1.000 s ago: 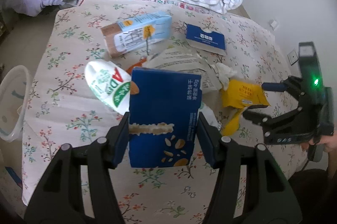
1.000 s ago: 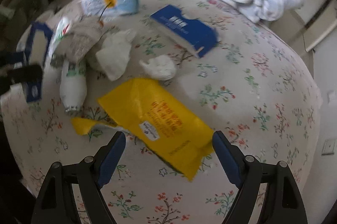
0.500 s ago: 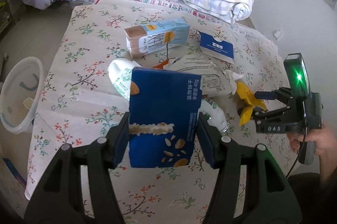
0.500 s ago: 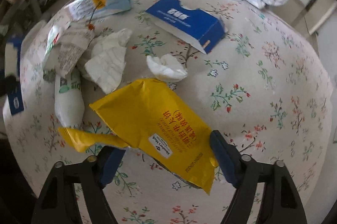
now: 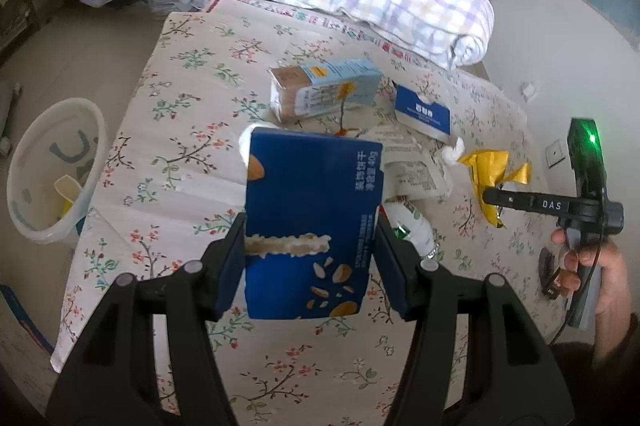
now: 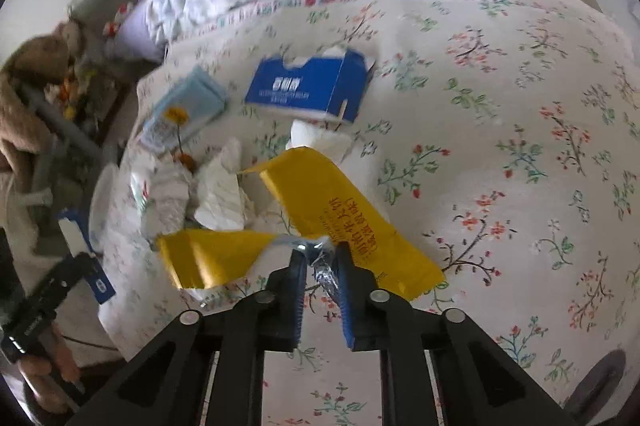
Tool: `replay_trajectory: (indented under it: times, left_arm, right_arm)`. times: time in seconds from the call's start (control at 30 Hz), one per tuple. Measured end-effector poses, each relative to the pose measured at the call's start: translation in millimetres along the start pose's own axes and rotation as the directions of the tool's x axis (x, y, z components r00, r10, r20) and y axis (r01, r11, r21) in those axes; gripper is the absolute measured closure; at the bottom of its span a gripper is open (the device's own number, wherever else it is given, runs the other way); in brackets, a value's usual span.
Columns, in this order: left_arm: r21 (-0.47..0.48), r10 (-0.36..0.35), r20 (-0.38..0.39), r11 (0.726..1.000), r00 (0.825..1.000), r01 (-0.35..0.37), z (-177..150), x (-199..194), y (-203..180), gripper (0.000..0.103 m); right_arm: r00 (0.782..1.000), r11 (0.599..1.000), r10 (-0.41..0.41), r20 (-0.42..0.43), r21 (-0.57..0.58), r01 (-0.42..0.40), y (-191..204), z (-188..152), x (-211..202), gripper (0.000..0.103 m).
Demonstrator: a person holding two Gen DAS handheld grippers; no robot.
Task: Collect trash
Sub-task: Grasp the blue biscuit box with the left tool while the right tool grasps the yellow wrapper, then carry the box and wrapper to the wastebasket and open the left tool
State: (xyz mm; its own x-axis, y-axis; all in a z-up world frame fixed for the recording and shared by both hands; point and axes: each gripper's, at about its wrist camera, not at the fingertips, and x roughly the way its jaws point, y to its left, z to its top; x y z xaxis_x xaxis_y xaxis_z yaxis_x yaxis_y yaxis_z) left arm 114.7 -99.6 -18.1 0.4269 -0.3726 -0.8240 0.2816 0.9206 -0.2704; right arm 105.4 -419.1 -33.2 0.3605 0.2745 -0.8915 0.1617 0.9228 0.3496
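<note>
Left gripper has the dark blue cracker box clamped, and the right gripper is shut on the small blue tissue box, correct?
Not quite. The left gripper does clamp the dark blue cracker box, but the right gripper is shut on the crinkly yellow plastic wrapper, pinching its clear edge. The right wrist view shows the small blue tissue box lying on the floral sheet beyond it.

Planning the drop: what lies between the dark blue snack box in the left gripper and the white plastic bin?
In the left wrist view, only bare floral tablecloth separates the dark blue snack box from the white plastic bin.
</note>
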Motion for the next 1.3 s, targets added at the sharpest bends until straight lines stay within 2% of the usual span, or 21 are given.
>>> replay_trajectory:
  times: [0.27, 0.6, 0.83, 1.03, 1.3]
  left_arm:
    - [-0.021, 0.013, 0.037, 1.0, 0.999, -0.012, 6.6, -14.6, 16.6, 0.042]
    - [-0.11, 0.035, 0.093, 0.994, 0.995, -0.025, 13.3, -36.4, 55.7, 0.042]
    - [-0.194, 0.074, 0.134, 0.98, 0.988, -0.047, 20.6, -52.4, 95.7, 0.042]
    - [-0.285, 0.128, 0.144, 0.955, 0.981, -0.083, 21.9, -56.4, 140.7, 0.042]
    - [-0.349, 0.182, 0.139, 0.929, 0.973, -0.124, 21.8, -55.5, 189.3, 0.042]
  right_arm:
    - [0.993, 0.994, 0.072, 0.09, 0.079, -0.08, 4.5, -3.7, -26.7, 0.094]
    - [0.984, 0.992, 0.125, 0.129, 0.016, -0.128, 38.9, -7.1, -40.9, 0.095]
    - [0.973, 0.983, 0.179, 0.149, -0.066, -0.171, 86.8, -9.0, -44.8, 0.095]
    - [0.957, 0.966, 0.238, 0.168, -0.141, -0.216, 138.0, -7.9, -43.1, 0.095]
    - [0.947, 0.94, 0.287, 0.147, -0.233, -0.248, 207.7, -8.5, -13.8, 0.095]
